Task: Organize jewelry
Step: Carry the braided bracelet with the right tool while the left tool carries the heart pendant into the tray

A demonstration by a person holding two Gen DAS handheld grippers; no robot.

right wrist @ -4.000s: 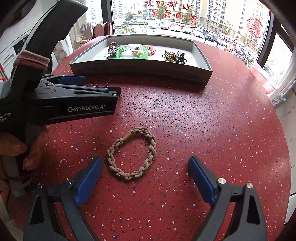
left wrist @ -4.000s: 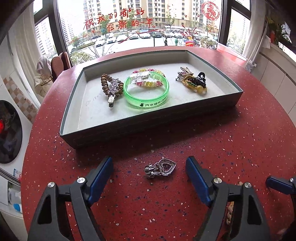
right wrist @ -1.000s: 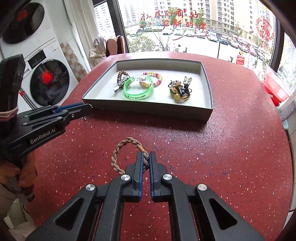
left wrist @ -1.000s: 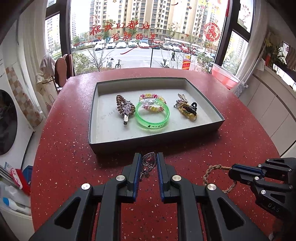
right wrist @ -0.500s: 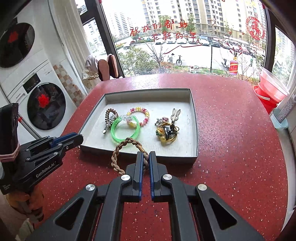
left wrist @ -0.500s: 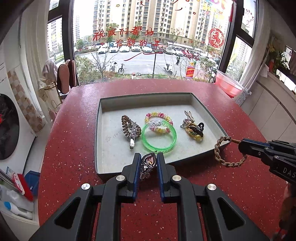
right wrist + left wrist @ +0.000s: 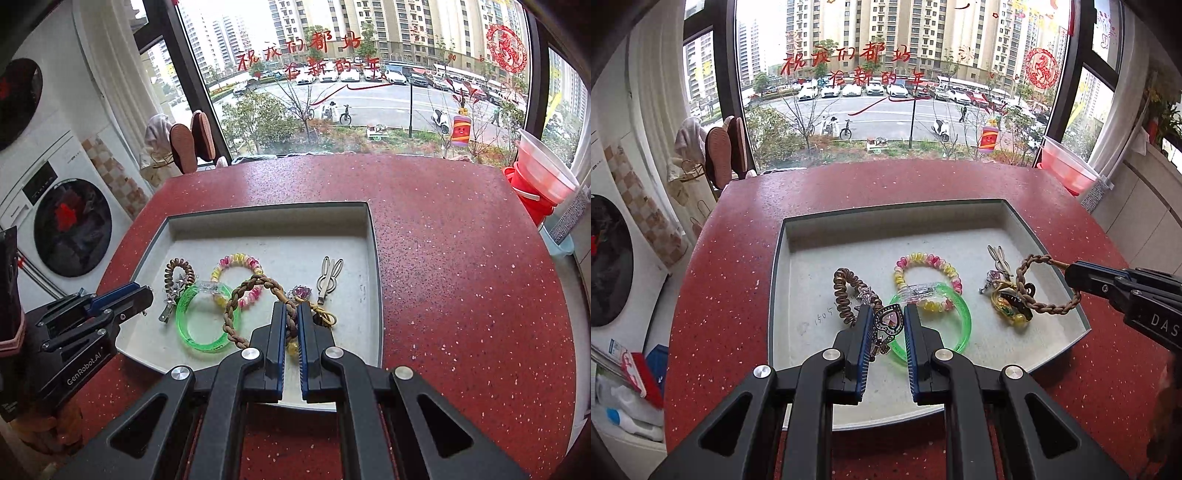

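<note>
Left tool [image 7: 885,325] grips heart pendant [image 7: 887,319] (right tool [image 7: 291,325]: braided bracelet [image 7: 246,310]) above tray [image 7: 923,221].

Green bangle [image 7: 955,325], red speckled table [image 7: 738,236]

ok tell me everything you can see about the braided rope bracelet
The braided bracelet is a closed loop of tan-brown plaited cord with a smoother, lighter joining piece near where it is held. It looks soft but keeps a round shape. The right tool is shut on one side of it, and the loop hangs in the air over the right half of the grey tray, above the jewelry lying there.
</note>
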